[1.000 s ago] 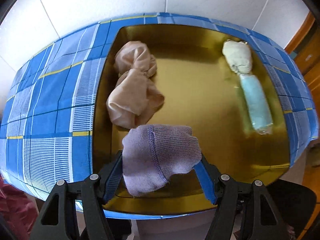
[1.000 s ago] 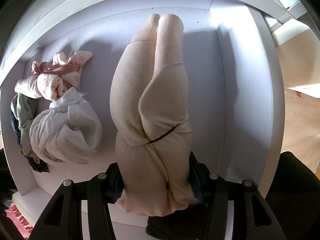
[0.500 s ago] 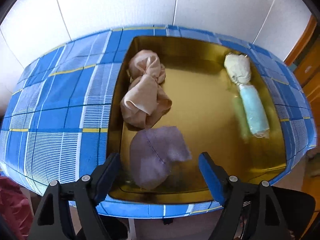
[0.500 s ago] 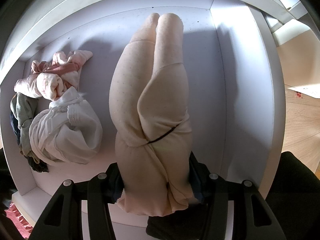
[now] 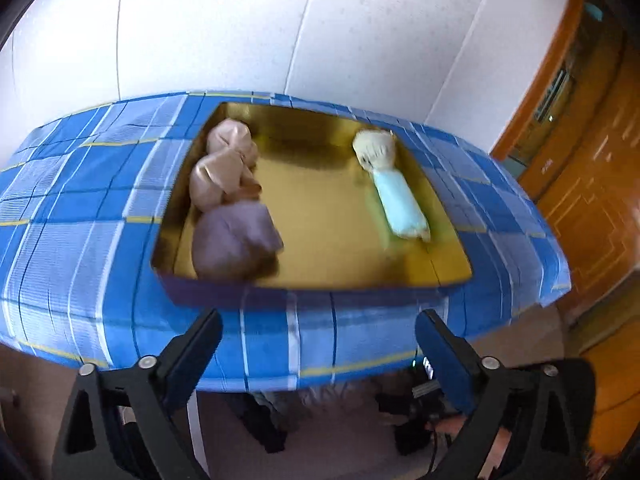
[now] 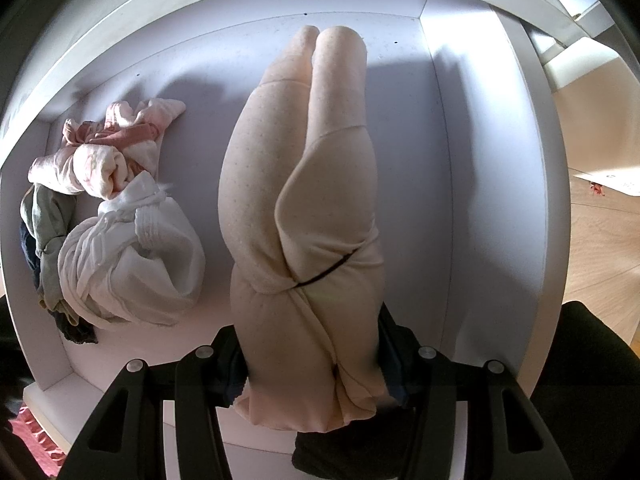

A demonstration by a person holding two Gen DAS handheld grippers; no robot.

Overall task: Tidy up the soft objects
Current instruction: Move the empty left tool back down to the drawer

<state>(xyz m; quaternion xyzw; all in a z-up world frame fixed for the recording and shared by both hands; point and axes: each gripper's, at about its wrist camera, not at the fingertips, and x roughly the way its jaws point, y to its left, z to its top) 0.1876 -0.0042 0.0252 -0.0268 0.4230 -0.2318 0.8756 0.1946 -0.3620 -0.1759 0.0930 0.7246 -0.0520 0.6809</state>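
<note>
Grip on your right gripper is sound: its jaws pinch the near end of the cream rolled garment, which hangs away from the camera with its far end down toward the floor of the white drawer. Held by one end like this, the roll keeps its shape and stays clear of the walls, which suits a straight drop. To the left of the gripper, a white bundle sits just beside a pink-and-cream bundle, with darker cloth tucked against the left wall. The open floor under and right of the roll looks like the intended spot.

Your left gripper stands wide with nothing between the jaws, which have just been opening. It sits short of the near edge of the bench, under its blue plaid cloth. Just beyond, in the near left corner of the gold tray, lies the lilac knit piece, touching the beige knotted bundle behind it. Ahead and to the right, well apart, the cream-and-light-blue roll lies along the right wall. Judged from this, three items remain in the tray for sorting.
</note>
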